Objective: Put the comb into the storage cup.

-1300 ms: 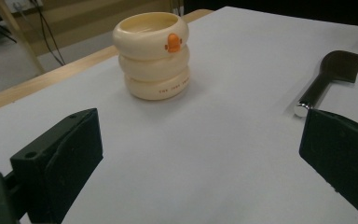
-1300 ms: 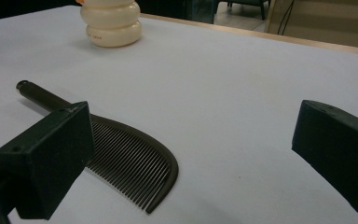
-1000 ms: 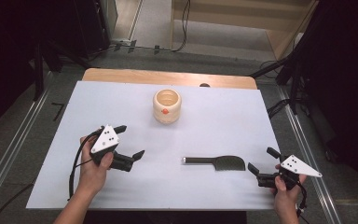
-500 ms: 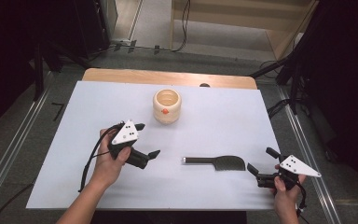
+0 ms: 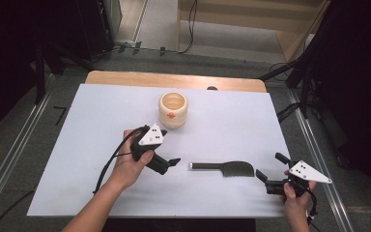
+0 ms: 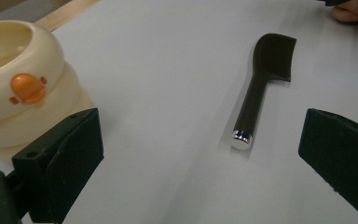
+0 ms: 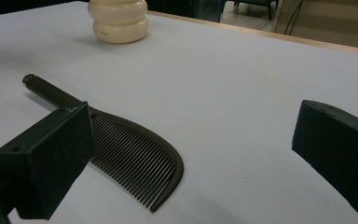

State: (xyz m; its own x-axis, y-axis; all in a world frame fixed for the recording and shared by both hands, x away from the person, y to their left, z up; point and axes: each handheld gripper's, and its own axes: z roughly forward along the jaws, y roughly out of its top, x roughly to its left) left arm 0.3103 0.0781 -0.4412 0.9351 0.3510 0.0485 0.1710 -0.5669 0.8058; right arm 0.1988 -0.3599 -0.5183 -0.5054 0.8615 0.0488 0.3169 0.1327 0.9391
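1. High view: dark comb [image 5: 224, 168] flat on the white table [image 5: 101, 111], handle toward the left, toothed head toward the right, in the near middle of the sheet.
2. High view: left gripper [image 5: 170, 149] held in the left hand [image 5: 129, 164], near the comb's handle end but apart from it, jaws spread and empty, cable trailing back along the forearm.
3. High view: right gripper [image 5: 266, 167] held in the right hand [image 5: 294, 189] at the near right corner, just beside the comb's head, jaws parted, nothing between them.
4. High view: cream cup [image 5: 173, 110] with an orange mark standing upright beyond the left gripper, well apart from the comb.
5. Left gripper view: two black jaws wide apart and empty; comb [image 6: 261, 88] lying between them farther off, shiny handle tip nearest; cream cup [image 6: 23, 93] at left, close behind the left-hand jaw; fingertips of the other hand [image 6: 354, 11] at the top right corner.
6. Right gripper view: jaws wide apart, holding nothing; comb [image 7: 135, 154] partly behind the left-hand jaw, teeth facing the camera, handle running away up-left; cream cup [image 7: 118, 19] far off at the top.
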